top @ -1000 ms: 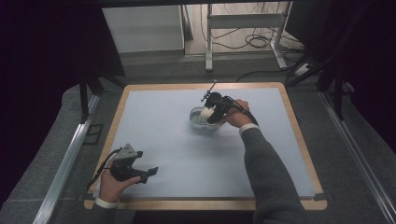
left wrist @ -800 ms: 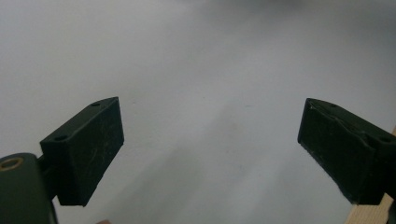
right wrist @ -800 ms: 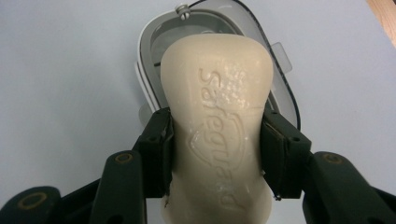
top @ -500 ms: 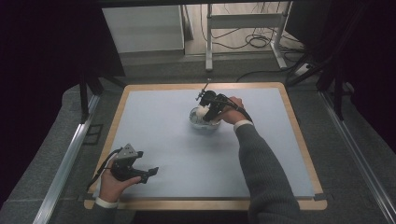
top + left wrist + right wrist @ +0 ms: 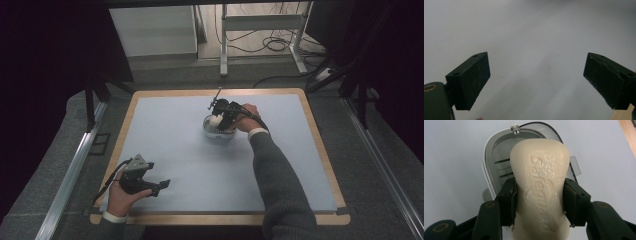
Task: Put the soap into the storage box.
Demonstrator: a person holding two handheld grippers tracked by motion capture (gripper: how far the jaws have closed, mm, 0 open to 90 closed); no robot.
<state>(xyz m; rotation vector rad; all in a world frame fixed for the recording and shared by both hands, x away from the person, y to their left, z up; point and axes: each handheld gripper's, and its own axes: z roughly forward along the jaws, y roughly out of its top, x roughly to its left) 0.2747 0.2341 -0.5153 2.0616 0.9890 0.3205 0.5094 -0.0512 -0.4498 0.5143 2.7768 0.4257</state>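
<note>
A cream bar of soap [image 5: 540, 190] with embossed lettering is clamped across its waist by my right gripper [image 5: 539, 200], whose jaws press on both sides. It hangs just above a grey soap dish [image 5: 496, 162] with drain slots and a clear lid behind. In the high view the right gripper [image 5: 223, 118] holds the soap [image 5: 216, 120] over the dish [image 5: 218, 133] near the mat's middle. My left gripper [image 5: 161, 186] rests at the mat's near left, its jaws wide apart over bare mat; the left gripper [image 5: 536, 80] has nothing between them.
A pale blue mat [image 5: 190, 165] covers a wood-edged board [image 5: 320, 145]. Metal rails [image 5: 75, 170] run along both sides. Beyond the table's far edge stand a metal frame [image 5: 260, 30] and loose cables on the floor.
The right hand has carried the soap a little farther from me and lower, toward the dish. The left hand has stayed put.
</note>
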